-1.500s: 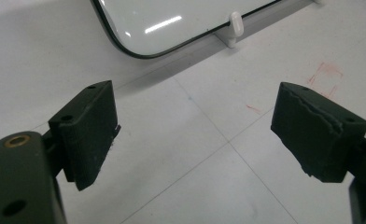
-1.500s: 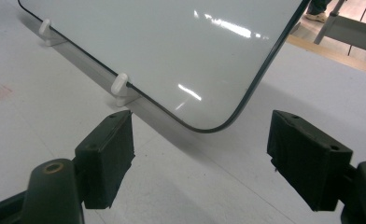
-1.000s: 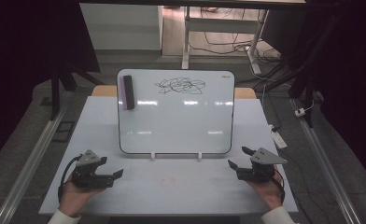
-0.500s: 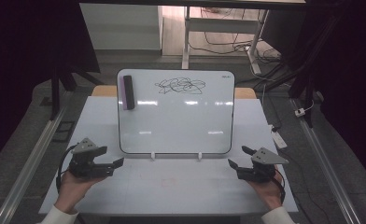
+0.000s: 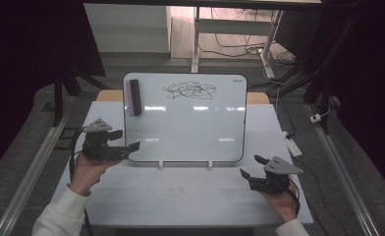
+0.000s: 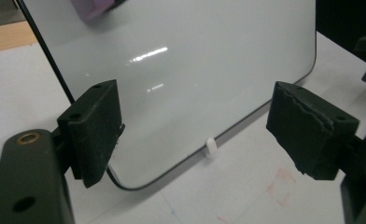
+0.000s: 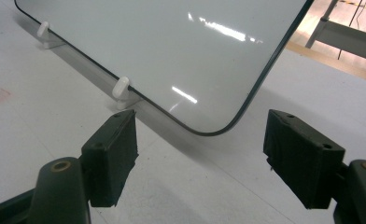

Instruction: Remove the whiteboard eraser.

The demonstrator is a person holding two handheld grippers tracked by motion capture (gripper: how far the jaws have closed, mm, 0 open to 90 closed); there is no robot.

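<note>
Dim workshop floor with cables and table legs surrounds a pale grey table point(image 5: 190, 201), seen from above and in front of a seated person whose forearms enter from the bottom edge. Propped upright on two small white pegs point(image 5: 161, 163) near the middle of the table stands a whiteboard point(image 5: 185, 123), its glossy face turned toward the person. A black scribble point(image 5: 189, 90) sits near its top edge, and a dark eraser block point(image 5: 134, 97) with a purple side clings to its upper left corner. Compared with a second ago, the left gripper point(image 5: 126, 146) has lifted off the table and travelled inward and up, so that it now hangs just beside the whiteboard's lower left corner; in the left gripper view its two black jaws stand wide apart with nothing between them, the board's curved corner point(image 6: 125, 184) lying just beyond them and the eraser point(image 6: 95, 6) showing at the top edge. The right gripper point(image 5: 249, 169) has kept its place near the board's lower right corner, resting low by the table; its jaws have eased slightly closer but remain wide, empty, with the board's rounded corner point(image 7: 214, 130) ahead of them. Judging from this, the left hand looks to be starting toward the eraser, probably to wipe the scribble, while the right waits. Nothing has been grasped yet.
</note>
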